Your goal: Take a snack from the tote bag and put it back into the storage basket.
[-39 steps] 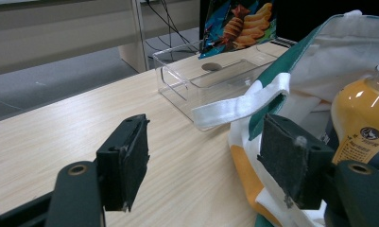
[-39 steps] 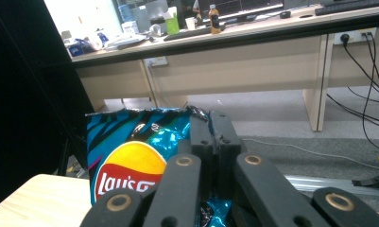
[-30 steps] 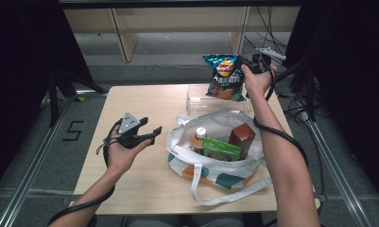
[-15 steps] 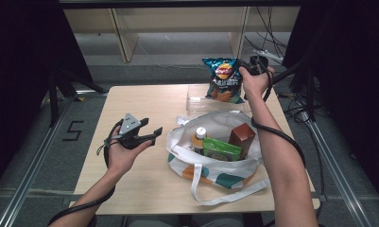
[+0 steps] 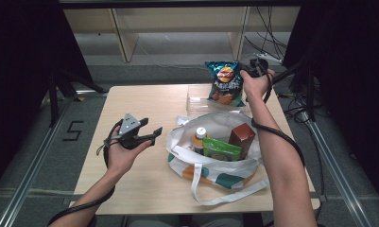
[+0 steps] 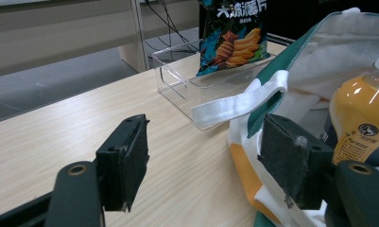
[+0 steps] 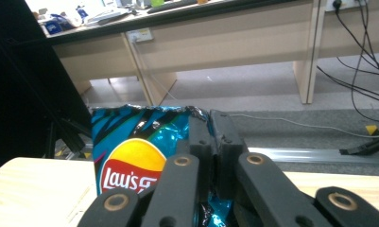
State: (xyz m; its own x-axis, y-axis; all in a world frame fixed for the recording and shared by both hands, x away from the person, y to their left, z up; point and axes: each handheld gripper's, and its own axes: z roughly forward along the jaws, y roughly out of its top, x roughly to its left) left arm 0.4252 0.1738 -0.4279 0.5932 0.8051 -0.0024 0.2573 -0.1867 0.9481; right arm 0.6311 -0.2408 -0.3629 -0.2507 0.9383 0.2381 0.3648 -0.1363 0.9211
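Observation:
A blue Lay's chip bag (image 5: 223,85) hangs upright over the clear plastic tray (image 5: 196,98) at the table's far side. My right gripper (image 5: 246,73) is shut on the bag's top right edge. In the right gripper view, the jaws pinch the crimped top of the chip bag (image 7: 130,142) at my right gripper (image 7: 210,127). In the left gripper view, the chip bag (image 6: 234,35) has its lower end down in the clear tray (image 6: 177,80); I cannot tell whether it rests there. My left gripper (image 5: 151,130) is open and empty, held left of the tote bag (image 5: 215,165); my left gripper (image 6: 206,151) is near a white strap.
The white, green and orange tote bag (image 6: 291,80) lies open at the table's middle right. In it are an orange drink bottle (image 5: 200,138), a green packet (image 5: 221,150) and a brown box (image 5: 241,137). Bare tabletop (image 5: 130,101) stretches to the left.
My right gripper and the chip bag have sunk slightly toward the clear tray. The left gripper has stayed where it was.

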